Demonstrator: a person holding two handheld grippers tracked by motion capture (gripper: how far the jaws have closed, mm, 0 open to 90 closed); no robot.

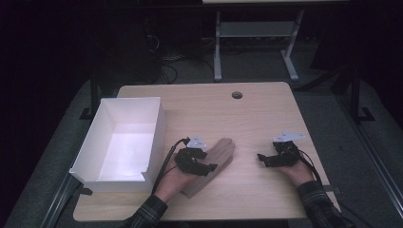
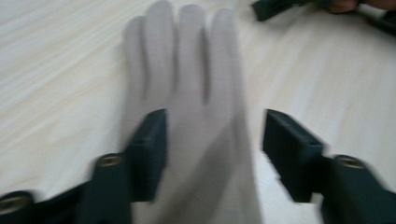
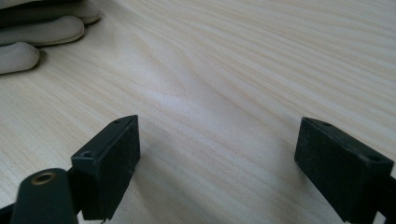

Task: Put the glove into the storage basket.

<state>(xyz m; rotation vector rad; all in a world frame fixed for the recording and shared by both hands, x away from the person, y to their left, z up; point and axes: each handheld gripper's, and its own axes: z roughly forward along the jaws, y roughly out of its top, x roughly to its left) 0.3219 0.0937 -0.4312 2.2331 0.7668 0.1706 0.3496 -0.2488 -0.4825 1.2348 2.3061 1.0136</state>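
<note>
High view: the glove (image 1: 216,159) lies flat on the table (image 1: 247,118), just right of the white box (image 1: 124,140). Left tongs (image 1: 209,167) hover released over it; right tongs (image 1: 262,158) are released, well apart.

Matt cloth glove (image 2: 196,93) — wood-grain table (image 1: 256,114)

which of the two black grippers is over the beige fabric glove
The left gripper: its open jaws hang over the beige fabric glove beside the white open box. The right gripper sits apart over the bare light wooden table.
</note>
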